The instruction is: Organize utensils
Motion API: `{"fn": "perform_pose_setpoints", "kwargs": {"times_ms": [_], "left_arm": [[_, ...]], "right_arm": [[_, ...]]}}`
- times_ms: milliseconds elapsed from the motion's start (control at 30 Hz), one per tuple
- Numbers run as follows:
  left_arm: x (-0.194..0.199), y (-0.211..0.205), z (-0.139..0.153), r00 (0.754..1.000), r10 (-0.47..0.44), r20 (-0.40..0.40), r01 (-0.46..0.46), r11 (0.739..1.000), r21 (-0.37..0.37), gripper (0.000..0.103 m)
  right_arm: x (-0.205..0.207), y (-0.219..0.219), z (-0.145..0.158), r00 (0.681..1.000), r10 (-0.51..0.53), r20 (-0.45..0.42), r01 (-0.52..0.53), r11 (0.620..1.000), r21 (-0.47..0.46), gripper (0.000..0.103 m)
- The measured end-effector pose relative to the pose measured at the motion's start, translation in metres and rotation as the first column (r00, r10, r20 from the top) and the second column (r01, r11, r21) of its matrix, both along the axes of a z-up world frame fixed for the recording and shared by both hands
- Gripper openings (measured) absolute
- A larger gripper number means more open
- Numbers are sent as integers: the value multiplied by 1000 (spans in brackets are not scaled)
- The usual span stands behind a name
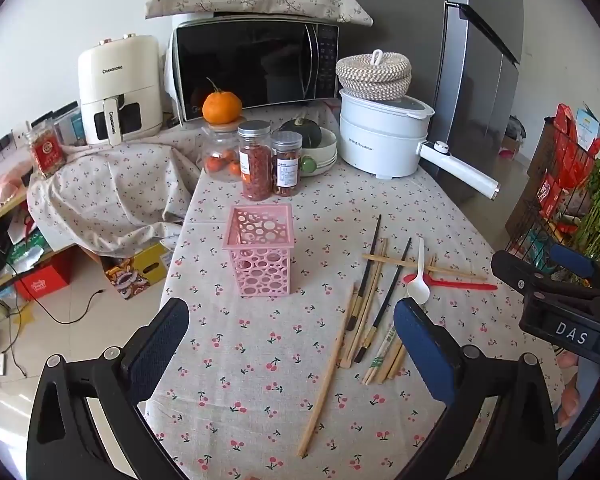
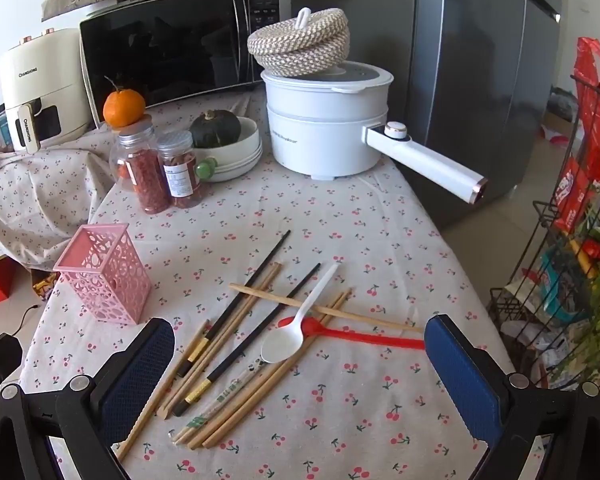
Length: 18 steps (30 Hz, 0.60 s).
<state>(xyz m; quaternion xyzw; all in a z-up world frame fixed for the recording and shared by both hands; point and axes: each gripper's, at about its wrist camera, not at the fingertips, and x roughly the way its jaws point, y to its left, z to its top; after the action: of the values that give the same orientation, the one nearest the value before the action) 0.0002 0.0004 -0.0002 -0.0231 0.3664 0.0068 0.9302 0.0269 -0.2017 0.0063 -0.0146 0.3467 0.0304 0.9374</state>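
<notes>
Utensils lie loose on the table (image 2: 380,220), which wears a cherry-print cloth: several bamboo chopsticks (image 2: 244,404) and two black chopsticks (image 2: 260,328) fanned and crossing one another, one bamboo stick lying across the rest, a white plastic spoon (image 2: 290,338) on top of them, and a red spoon (image 2: 352,334) partly under it. Left of the pile, well apart from it, stands a pink perforated holder (image 2: 106,276), upright and empty as far as its open top shows.

Both claws hang above the table, tilted downward, with nothing in them. The left claw (image 1: 292,340) is spread to its widest over bare cloth between holder and pile. The right claw (image 2: 300,364) is equally wide, straddling the heap.

No utensil is sorted yet. Judging from the layout, a good first pick is the white spoon, since it rests on top; lifting it by the handle avoids dragging the sticks beneath. Each piece should go into the holder vertically, and the light holder may tip if bumped.

Behind, one clear jar (image 2: 142,168) holds red dried pieces, a second jar (image 2: 182,172) something similar, and a white bowl (image 2: 236,152) cradles a dark green squash (image 2: 214,128).
</notes>
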Motion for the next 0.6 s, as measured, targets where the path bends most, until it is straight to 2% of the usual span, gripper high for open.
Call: {"fn": "perform_pose_setpoints", "kwargs": {"times_ms": [100, 167, 200, 300, 600], "left_arm": [[1, 1, -1, 1000, 3, -18, -3, 1000, -4, 103], [10, 5, -4, 999, 7, -39, -6, 1000, 26, 103], [5, 3, -6, 1000, 4, -10, -3, 999, 47, 103], [0, 1, -8, 1000, -5, 13, 4, 998, 58, 103], [1, 2, -8, 1000, -2, 2, 2, 999, 46, 103]], "right_arm": [[-1, 3, -1, 1000, 4, 4, -4, 1000, -1, 103], [-3, 4, -1, 1000, 5, 11, -5, 1000, 2, 103], [0, 3, 0, 1000, 4, 2, -4, 1000, 10, 103], [1, 4, 0, 1000, 3, 1, -3, 1000, 9, 103], [0, 10, 0, 1000, 14, 0, -14, 1000, 1, 103]]}}
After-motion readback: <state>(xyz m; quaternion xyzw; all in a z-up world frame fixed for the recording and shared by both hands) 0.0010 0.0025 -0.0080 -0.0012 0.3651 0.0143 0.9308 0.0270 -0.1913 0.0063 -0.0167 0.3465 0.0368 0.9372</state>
